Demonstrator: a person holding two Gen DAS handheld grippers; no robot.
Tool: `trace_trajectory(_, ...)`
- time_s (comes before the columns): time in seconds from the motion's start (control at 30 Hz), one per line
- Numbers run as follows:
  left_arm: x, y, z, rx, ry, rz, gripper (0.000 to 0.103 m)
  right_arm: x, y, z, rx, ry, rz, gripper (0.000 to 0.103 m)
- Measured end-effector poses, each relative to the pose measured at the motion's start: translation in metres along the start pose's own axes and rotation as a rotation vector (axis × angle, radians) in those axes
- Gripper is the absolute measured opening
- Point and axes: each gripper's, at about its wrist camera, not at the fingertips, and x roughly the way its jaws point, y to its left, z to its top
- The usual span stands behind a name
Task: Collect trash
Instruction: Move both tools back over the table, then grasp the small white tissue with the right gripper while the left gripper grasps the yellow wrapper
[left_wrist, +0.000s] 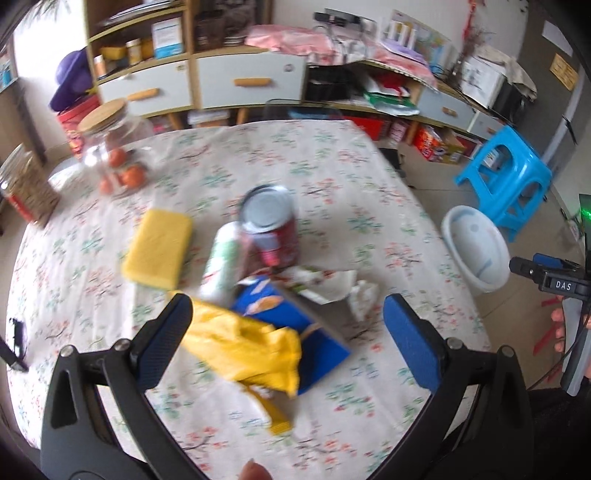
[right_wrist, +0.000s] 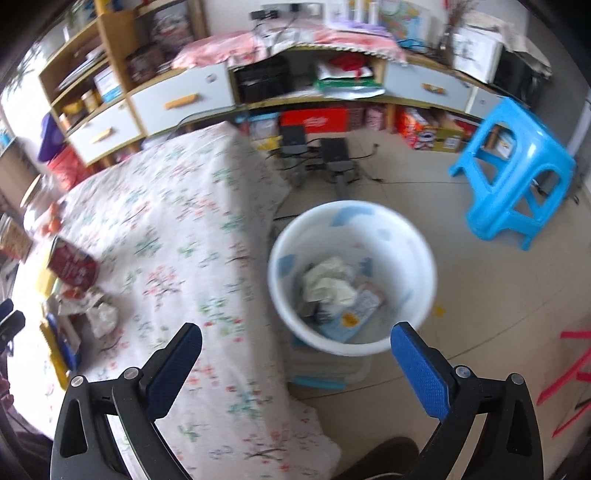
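So the left gripper (left_wrist: 288, 328) was spread wide over the yellow wrapper (left_wrist: 251, 354) and red can (left_wrist: 275, 229) on the table (left_wrist: 332, 158), while the right gripper (right_wrist: 295, 350) hung wide apart above the white bin (right_wrist: 351, 277) on the floor beside it.

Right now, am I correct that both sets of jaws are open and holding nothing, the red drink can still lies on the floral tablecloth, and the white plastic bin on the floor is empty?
Not quite: the white plastic bin is not empty. The right wrist view shows crumpled paper and packaging inside it. The rest holds: both sets of jaws are open and holding nothing, and the red drink can lies on the floral tablecloth.
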Motion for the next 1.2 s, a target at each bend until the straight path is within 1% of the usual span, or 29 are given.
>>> trace_trajectory(0.13,0.002,0.020,-0.013,-0.011,0.018,0.024,0.102,0.010,0.025,0.001,-0.037,0.024,0.019,0.103)
trace_trajectory(0.17,0.003,0.023,-0.016,-0.017,0.024,0.021,0.102,0.012,0.031,0.001,-0.049,0.028,0.022,0.103)
trace_trajectory(0.27,0.005,0.031,-0.024,-0.032,0.025,-0.023,0.102,0.015,0.045,0.000,-0.078,0.033,0.022,0.103)
trace_trajectory(0.33,0.008,0.032,-0.029,-0.036,0.027,-0.047,0.102,0.017,0.052,0.000,-0.088,0.034,0.023,0.103)
trace_trajectory(0.57,0.027,0.030,-0.028,-0.085,0.067,-0.055,0.102,0.020,0.077,-0.001,-0.113,0.030,0.050,0.103)
trace_trajectory(0.73,0.037,0.021,-0.028,-0.049,0.108,-0.067,0.102,0.024,0.094,-0.002,-0.131,0.041,0.081,0.103)
trace_trajectory(0.8,0.040,0.023,-0.029,-0.065,0.121,-0.069,0.102,0.026,0.101,-0.002,-0.142,0.047,0.090,0.103)
trace_trajectory(0.87,0.045,0.031,-0.031,-0.110,0.133,-0.076,0.102,0.027,0.109,-0.002,-0.155,0.053,0.098,0.103)
trace_trajectory(0.93,0.049,0.040,-0.033,-0.148,0.149,-0.086,0.092,0.030,0.118,-0.003,-0.169,0.066,0.105,0.103)
trace_trajectory(1.0,0.052,0.047,-0.037,-0.165,0.161,-0.106,0.087,0.034,0.126,-0.003,-0.179,0.080,0.114,0.103)
trace_trajectory(1.07,0.050,0.051,-0.040,-0.173,0.157,-0.117,0.079,0.038,0.134,-0.003,-0.190,0.096,0.126,0.103)
trace_trajectory(1.1,0.049,0.054,-0.041,-0.175,0.155,-0.127,0.072,0.039,0.139,-0.004,-0.197,0.102,0.131,0.103)
trace_trajectory(1.13,0.048,0.056,-0.042,-0.177,0.154,-0.133,0.060,0.041,0.144,-0.004,-0.206,0.108,0.134,0.103)
trace_trajectory(1.2,0.044,0.059,-0.044,-0.176,0.150,-0.137,0.055,0.044,0.155,-0.004,-0.228,0.117,0.144,0.103)
